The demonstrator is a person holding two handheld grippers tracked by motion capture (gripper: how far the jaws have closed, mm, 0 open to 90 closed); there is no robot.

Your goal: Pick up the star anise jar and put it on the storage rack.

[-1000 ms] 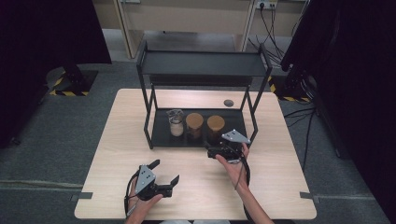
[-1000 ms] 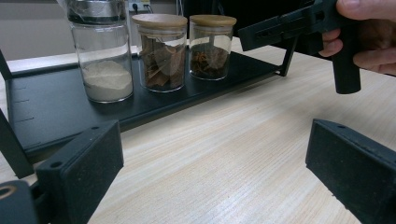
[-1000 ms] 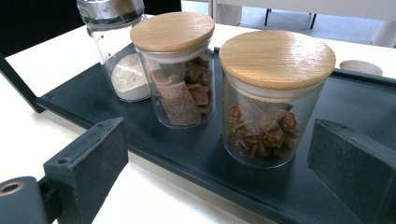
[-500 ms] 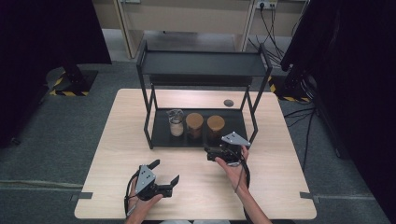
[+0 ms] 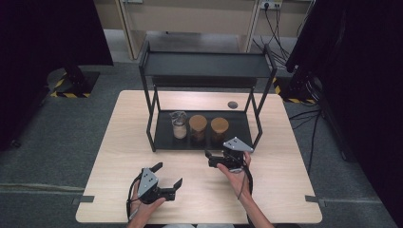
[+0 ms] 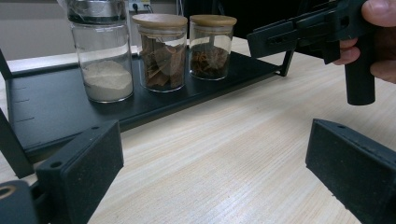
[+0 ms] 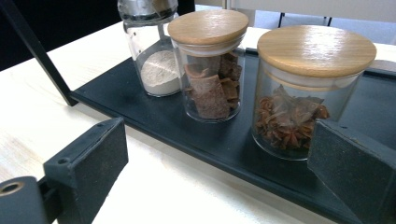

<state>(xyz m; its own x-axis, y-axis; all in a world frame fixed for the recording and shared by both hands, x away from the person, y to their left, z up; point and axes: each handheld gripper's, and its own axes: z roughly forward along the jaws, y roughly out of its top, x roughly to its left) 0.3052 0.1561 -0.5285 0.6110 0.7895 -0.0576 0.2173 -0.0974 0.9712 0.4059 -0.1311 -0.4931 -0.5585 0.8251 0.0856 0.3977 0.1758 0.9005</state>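
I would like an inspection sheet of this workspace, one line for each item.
Surface: light wooden table, bare around the rack.
Job's things: three glass jars on the black rack's lower shelf: powder jar, bark jar, star anise jar, the last two with wooden lids.
Clutter: small dark disc on the table behind the rack.
Grippers: left gripper open, empty; right gripper open, empty, facing the jars.
Cables: one trails from each gripper; more on the floor.
Surroundings: grey floor, dark curtains.

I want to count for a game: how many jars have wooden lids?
2. Both stand on the rack's bottom shelf: the middle jar and the right jar. The left jar has no wooden lid.
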